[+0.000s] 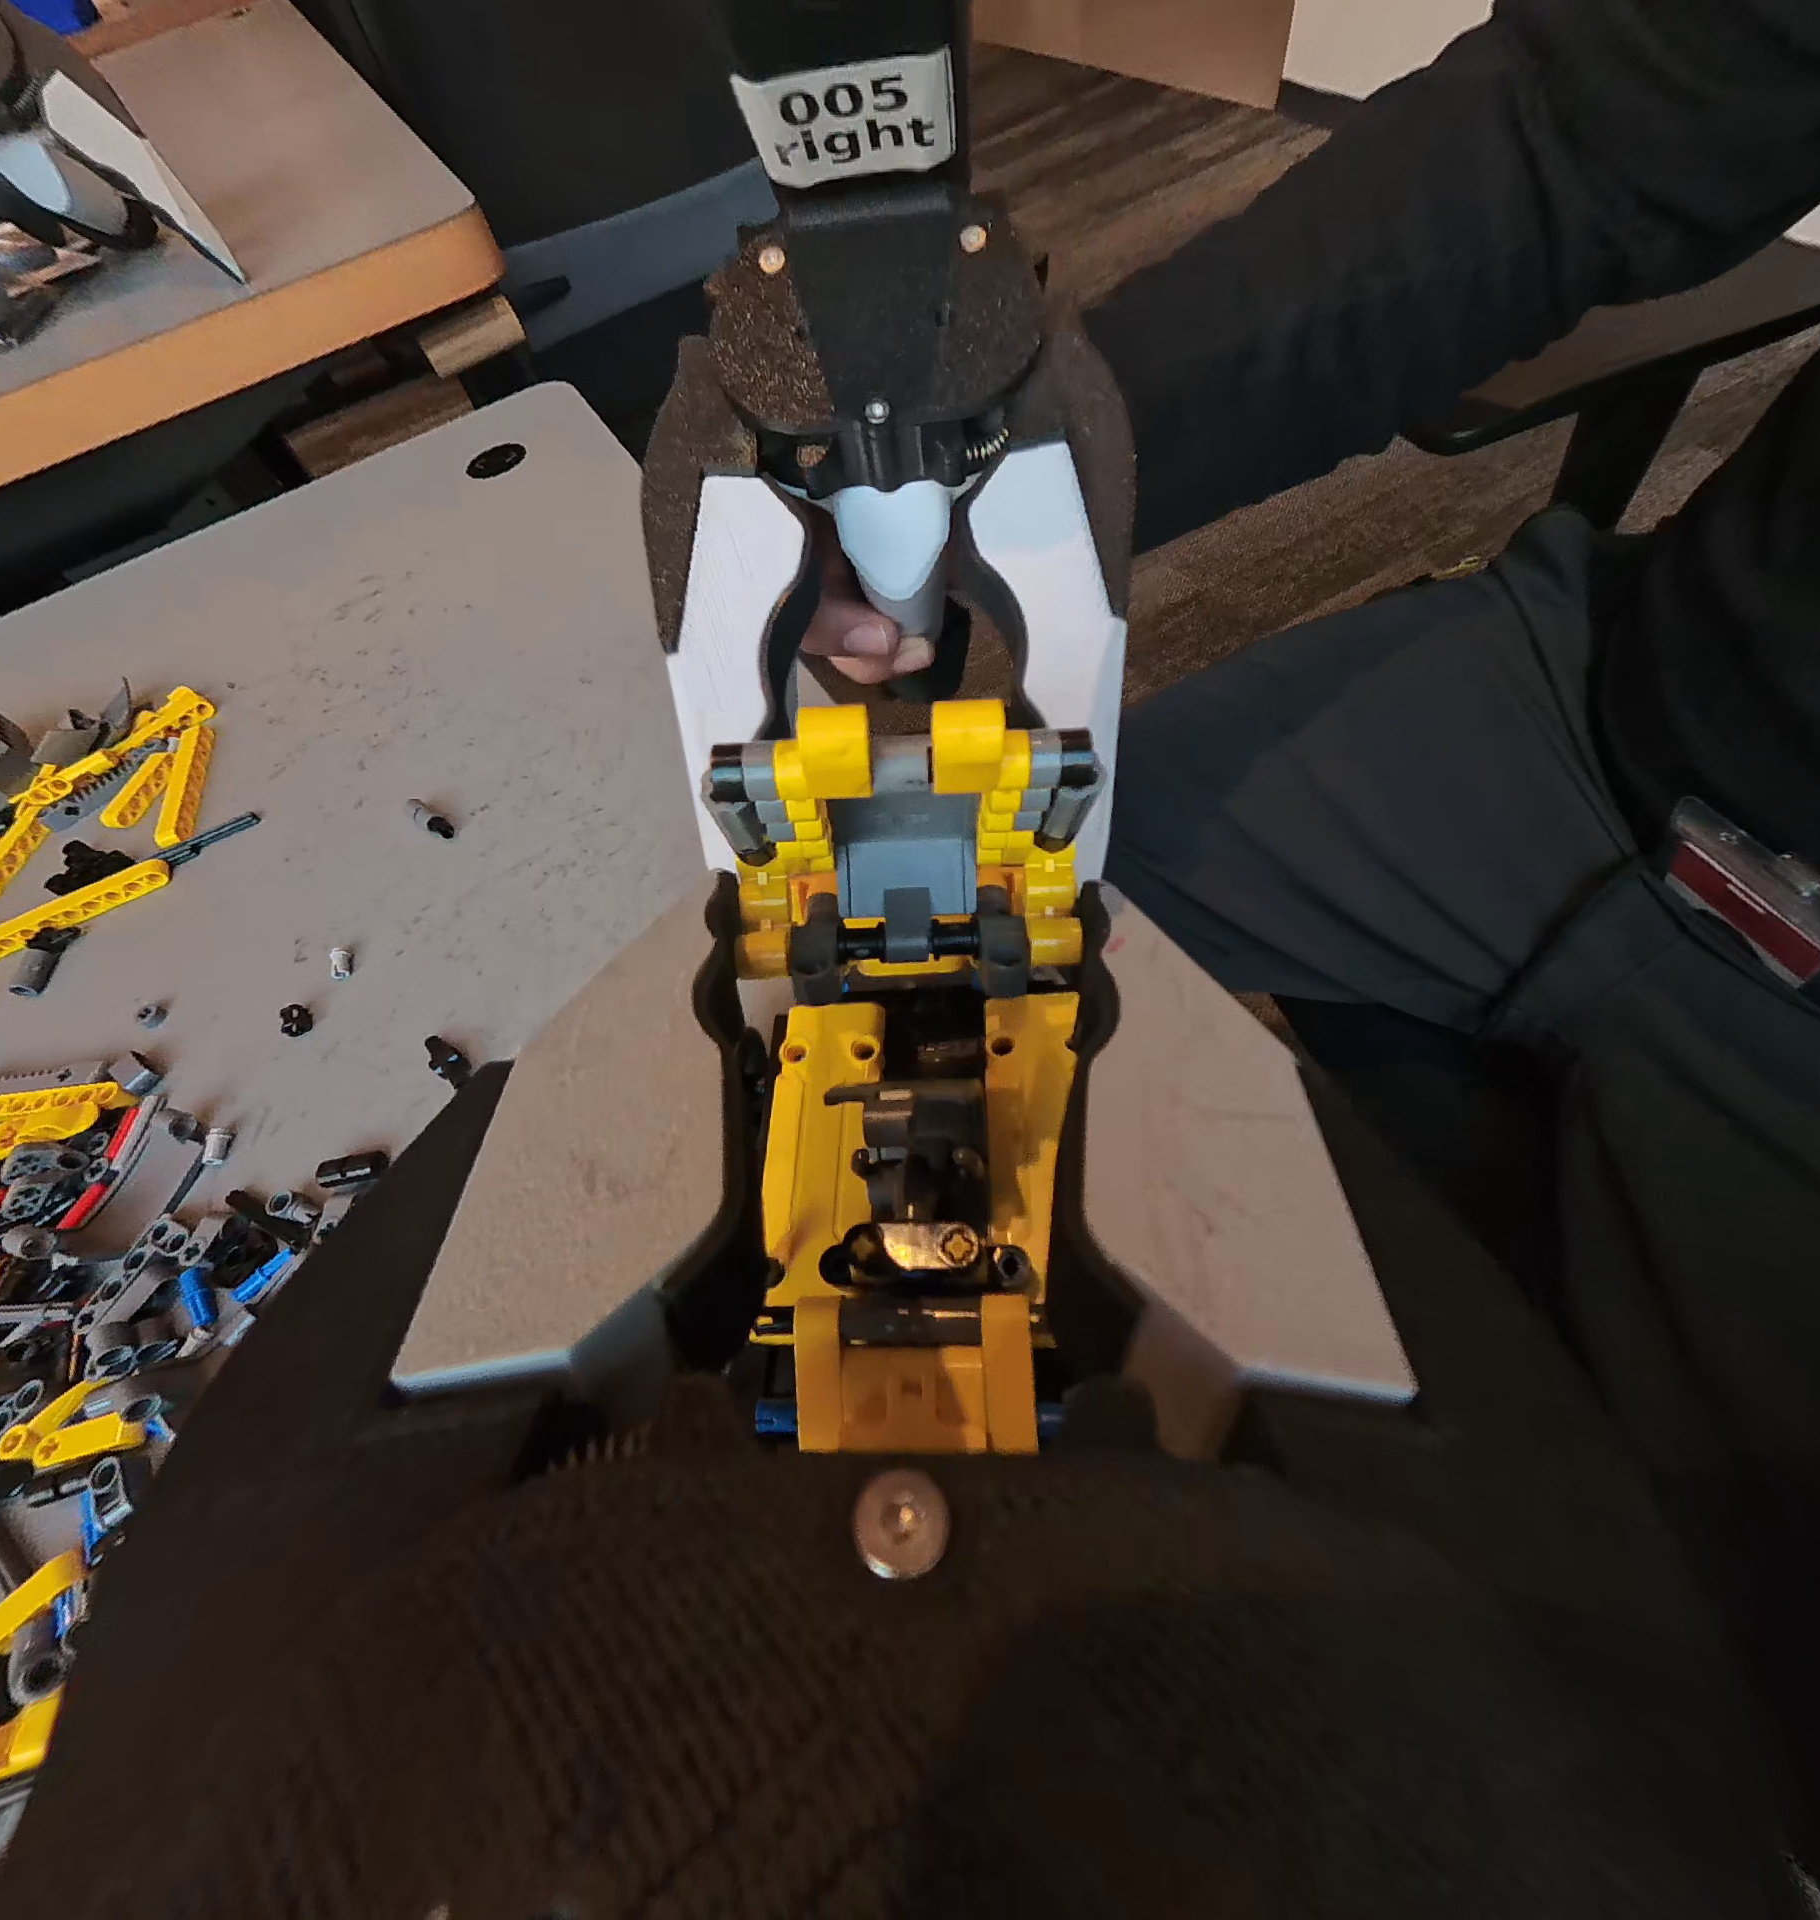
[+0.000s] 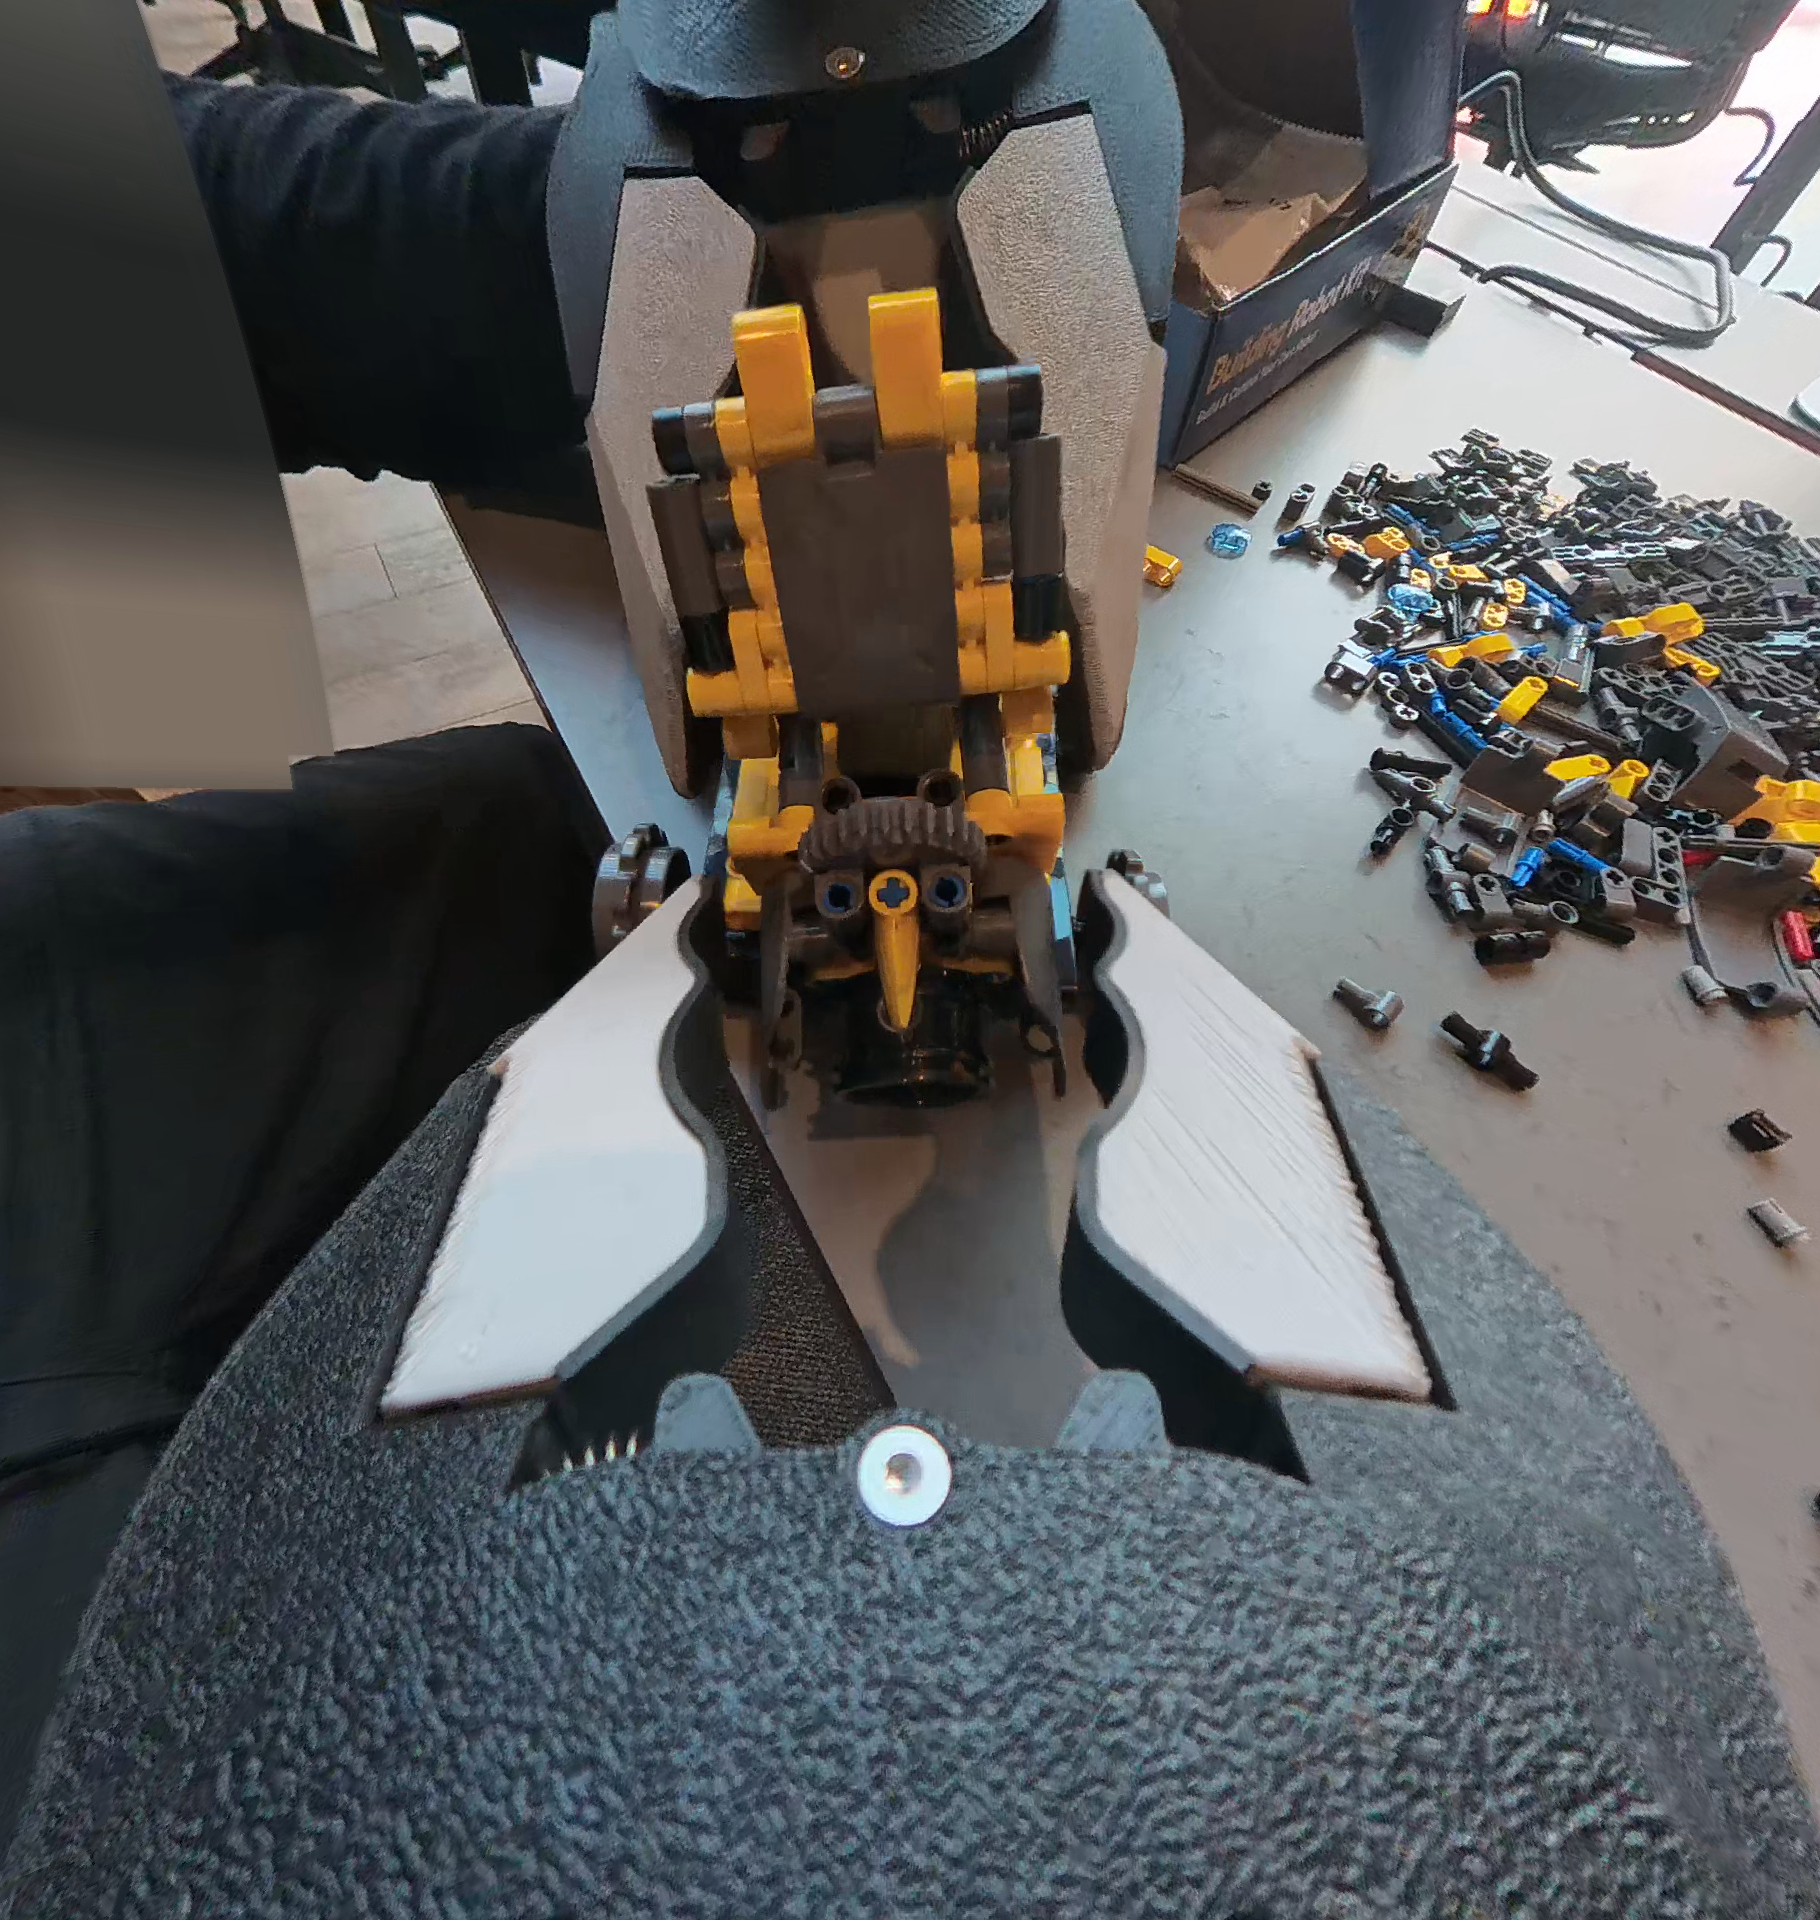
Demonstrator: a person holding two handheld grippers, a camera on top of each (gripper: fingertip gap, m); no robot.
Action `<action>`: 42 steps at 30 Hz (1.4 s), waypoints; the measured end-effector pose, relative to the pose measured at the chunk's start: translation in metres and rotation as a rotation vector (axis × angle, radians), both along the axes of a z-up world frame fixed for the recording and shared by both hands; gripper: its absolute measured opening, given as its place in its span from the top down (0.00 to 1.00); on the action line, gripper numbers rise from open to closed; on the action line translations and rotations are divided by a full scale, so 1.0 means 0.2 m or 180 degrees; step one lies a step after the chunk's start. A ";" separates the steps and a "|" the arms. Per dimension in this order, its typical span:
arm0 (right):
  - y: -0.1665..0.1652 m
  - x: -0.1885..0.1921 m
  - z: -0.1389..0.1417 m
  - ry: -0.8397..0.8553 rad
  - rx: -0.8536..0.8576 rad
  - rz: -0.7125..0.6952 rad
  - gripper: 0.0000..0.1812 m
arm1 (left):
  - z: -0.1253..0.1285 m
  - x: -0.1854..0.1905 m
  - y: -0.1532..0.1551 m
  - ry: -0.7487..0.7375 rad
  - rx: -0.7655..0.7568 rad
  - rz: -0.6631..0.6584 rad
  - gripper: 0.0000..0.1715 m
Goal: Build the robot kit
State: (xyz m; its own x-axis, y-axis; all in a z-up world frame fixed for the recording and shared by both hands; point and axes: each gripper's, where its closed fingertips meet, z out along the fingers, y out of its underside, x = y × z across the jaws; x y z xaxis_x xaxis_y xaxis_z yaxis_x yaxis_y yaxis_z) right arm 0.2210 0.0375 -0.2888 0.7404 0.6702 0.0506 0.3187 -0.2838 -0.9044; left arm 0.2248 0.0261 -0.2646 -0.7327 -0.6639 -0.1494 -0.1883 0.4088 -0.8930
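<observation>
A yellow, grey and black building-brick vehicle model [image 1: 812, 1143] is held between both grippers just above the table's near edge. My left gripper [image 1: 906, 894] is shut on its sides, one finger on each flank. My right gripper [image 2: 895, 894] faces it from the other end; its fingertips [image 2: 1103, 914] press the model's [image 2: 864, 582] sides by the grey gear and yellow pointer. Each gripper shows in the other's view: the right gripper [image 1: 901, 727] behind the model's raised grey-and-yellow panel, the left gripper [image 2: 885, 758] flanking that panel.
A grey table [image 1: 418, 675] carries a pile of loose yellow, black, blue and red parts [image 1: 54, 1195], also seen in the right wrist view [image 2: 1612, 707]. A blue cardboard box [image 2: 1301, 312] stands at the back. A person's dark sleeve [image 1: 1508, 208] and legs are close.
</observation>
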 end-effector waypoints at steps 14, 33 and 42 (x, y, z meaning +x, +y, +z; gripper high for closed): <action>0.01 0.00 -0.04 0.0279 -0.0116 0.0006 0.70 | -0.05 0.02 0.03 0.0323 -0.0153 0.0161 0.63; -0.06 0.05 -0.13 0.0501 -0.0200 -0.0187 0.70 | -0.29 -0.09 0.11 0.0988 0.0658 0.0099 0.52; -0.06 0.05 -0.13 0.0431 -0.0202 -0.0119 0.70 | -0.29 -0.09 0.10 0.1002 0.0558 0.0031 0.53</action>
State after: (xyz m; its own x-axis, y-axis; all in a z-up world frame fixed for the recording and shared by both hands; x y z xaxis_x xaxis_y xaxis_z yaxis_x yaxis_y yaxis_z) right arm 0.2319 0.0261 -0.3155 0.7620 0.6408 -0.0931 0.1831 -0.3512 -0.9182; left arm 0.2074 0.0455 -0.3235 -0.7548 -0.6553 -0.0297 -0.4475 0.5474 -0.7071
